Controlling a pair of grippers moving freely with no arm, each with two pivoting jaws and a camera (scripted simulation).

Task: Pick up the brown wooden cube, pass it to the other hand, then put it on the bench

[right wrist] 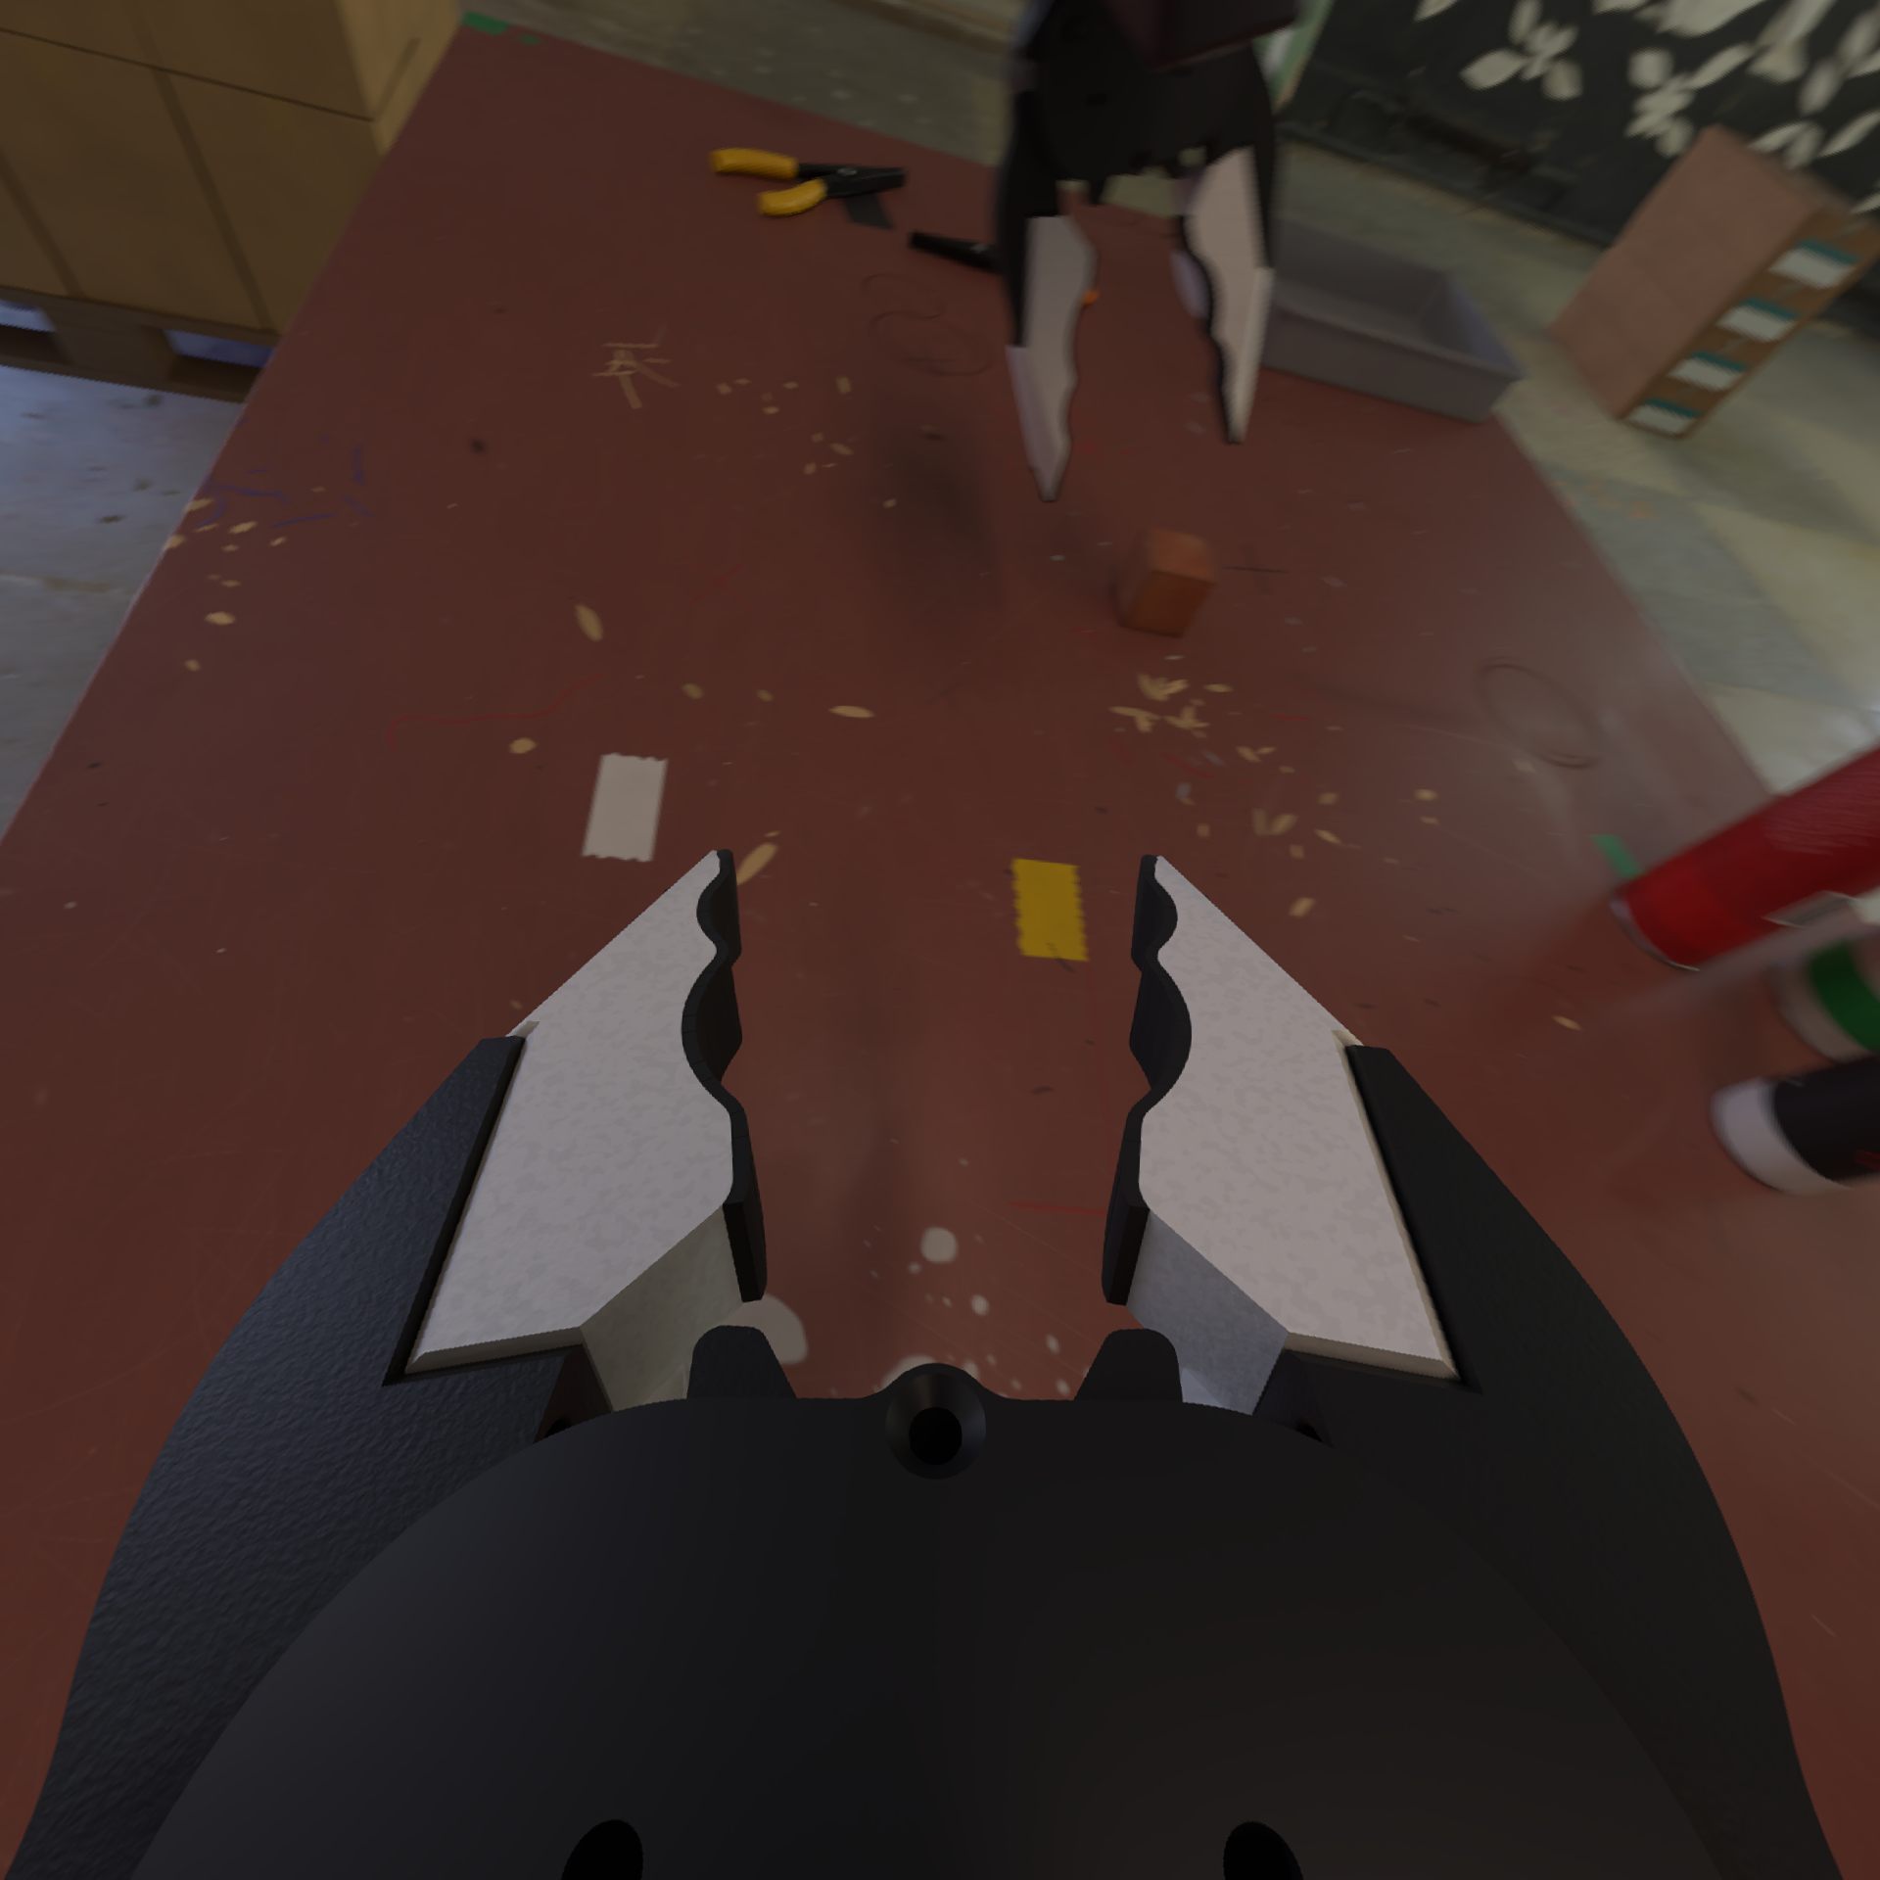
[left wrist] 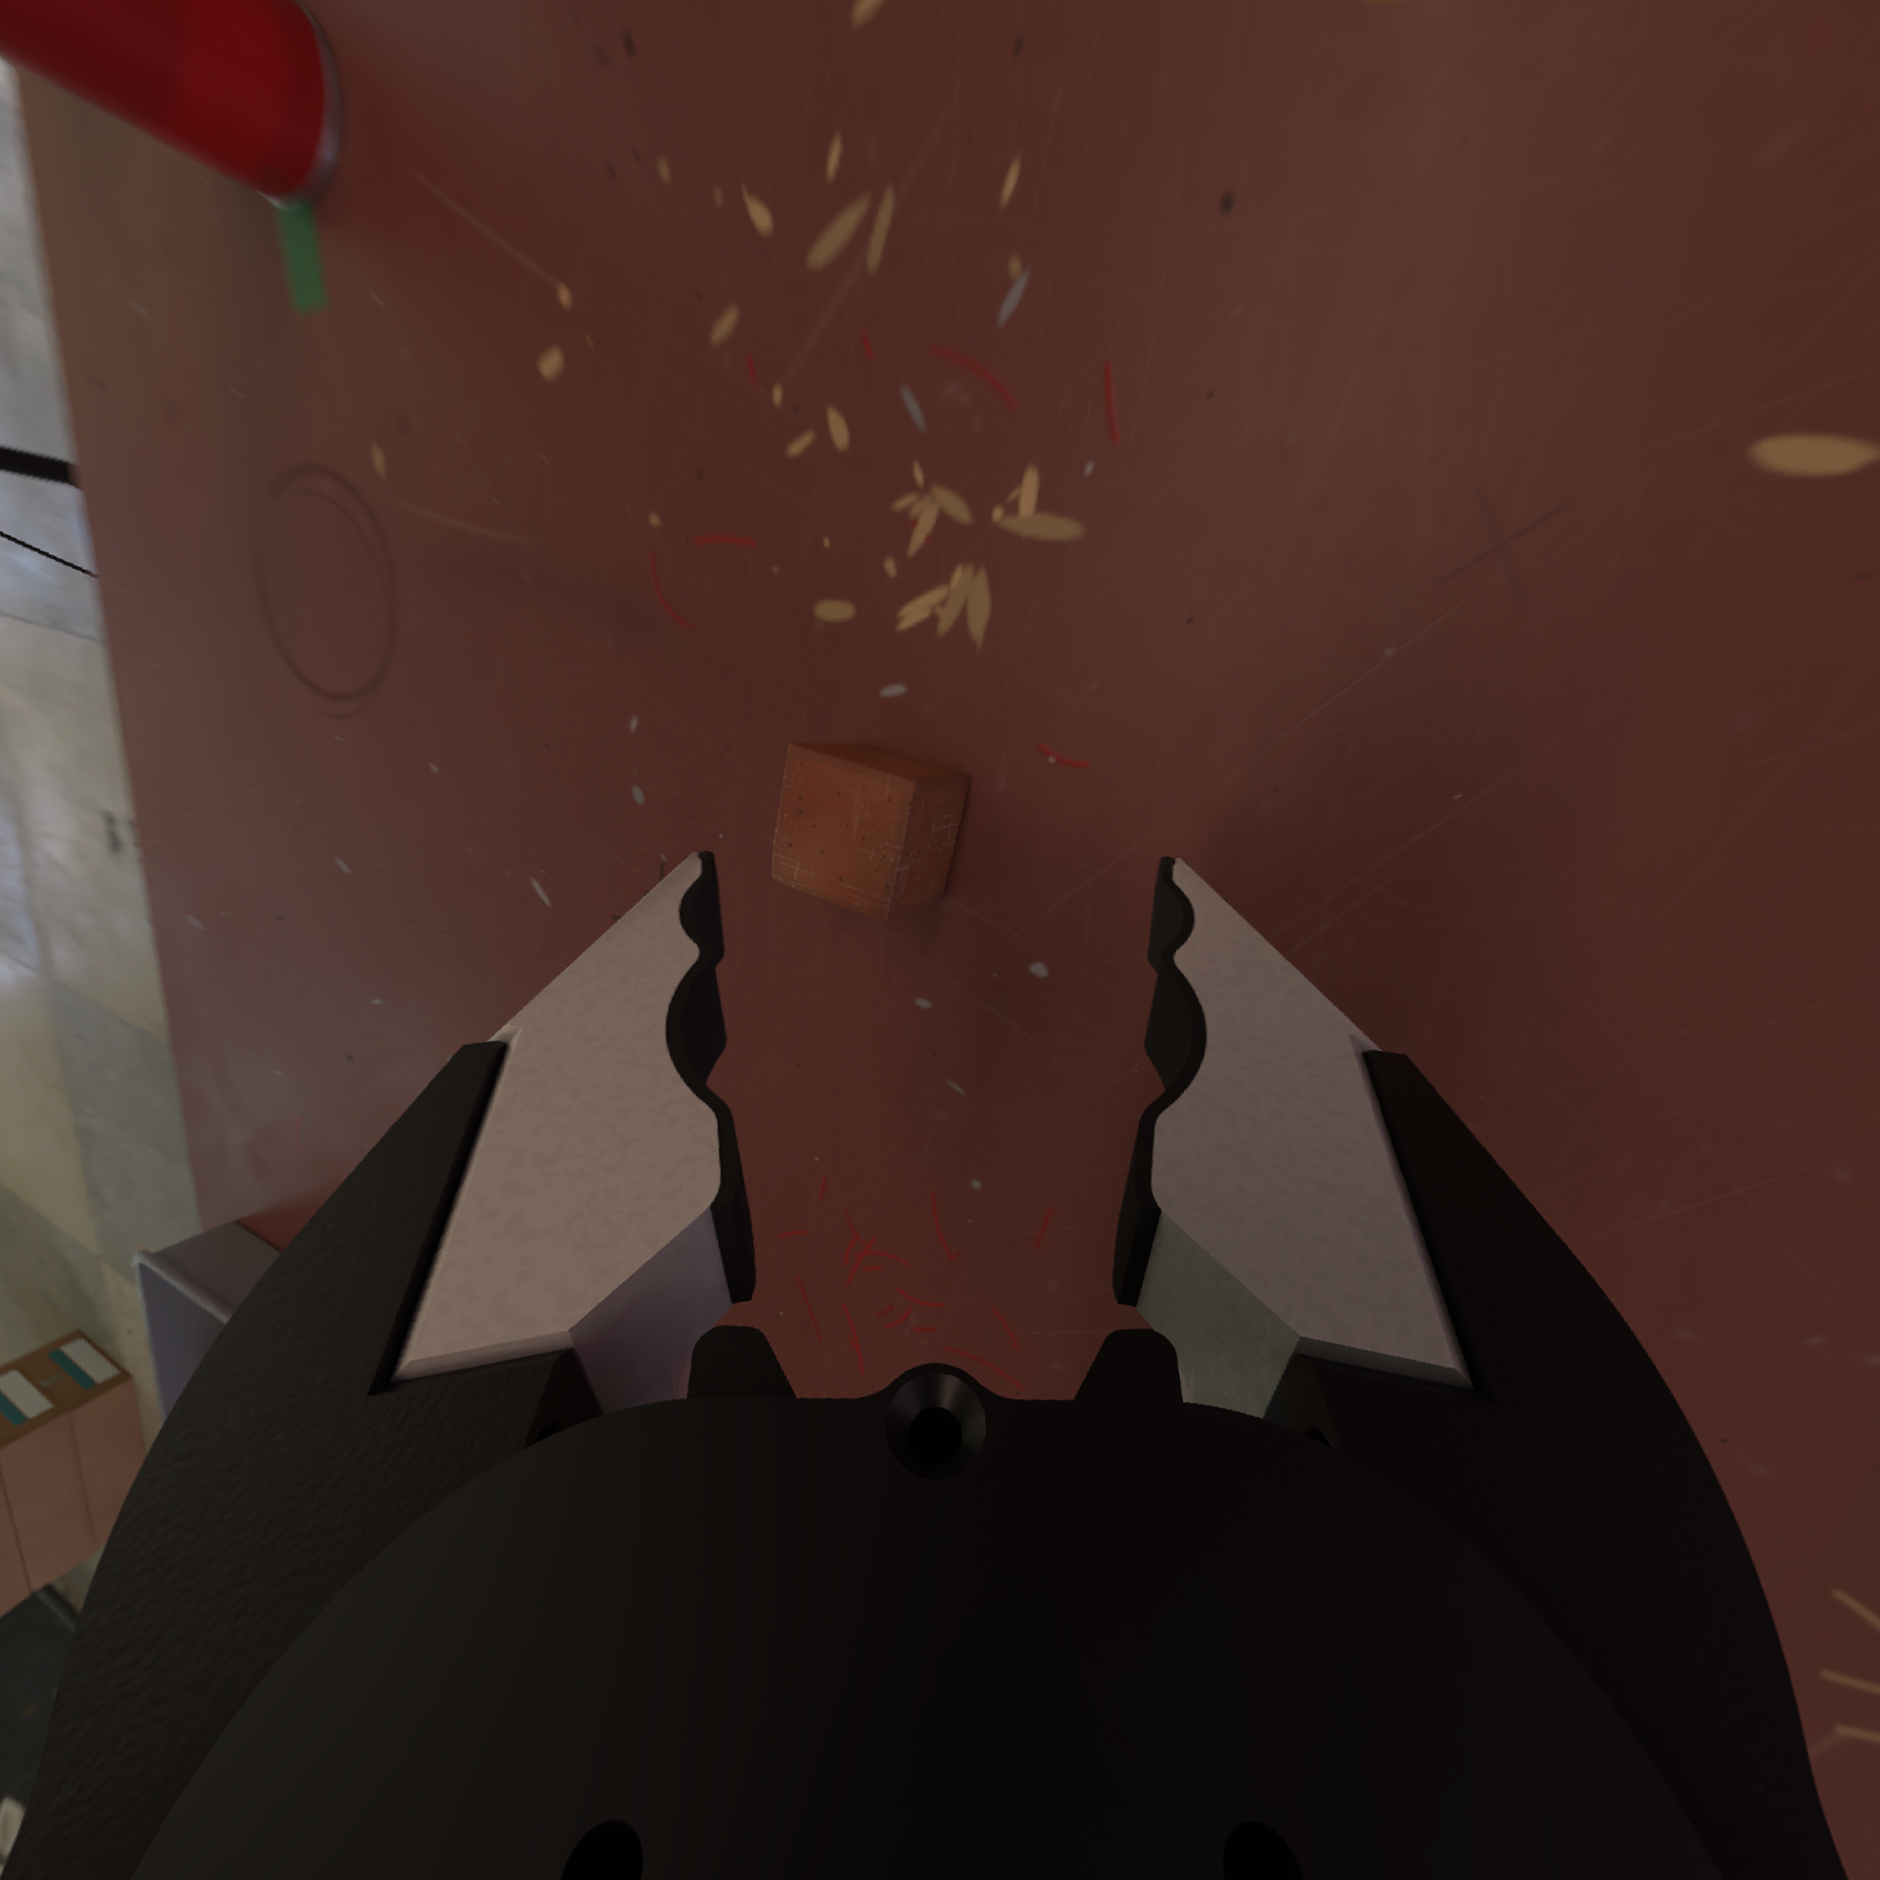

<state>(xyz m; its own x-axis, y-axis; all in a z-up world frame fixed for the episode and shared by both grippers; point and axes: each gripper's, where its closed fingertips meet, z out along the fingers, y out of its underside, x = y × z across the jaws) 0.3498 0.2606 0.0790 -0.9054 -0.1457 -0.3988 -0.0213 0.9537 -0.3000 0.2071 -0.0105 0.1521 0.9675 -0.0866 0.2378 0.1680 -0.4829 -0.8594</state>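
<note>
A: Left wrist view, left to right. Red cylindrical roll at the top-left corner. Left gripper has its jaws spread wide, nothing between them. Small brown wooden cube sits on the reddish-brown bench top, just past the fingertips, apart from both.

B: Right wrist view. Yellow-handled pliers far off. Right gripper also wide apart, empty. The left one hangs above the cube, not touching it.
</note>
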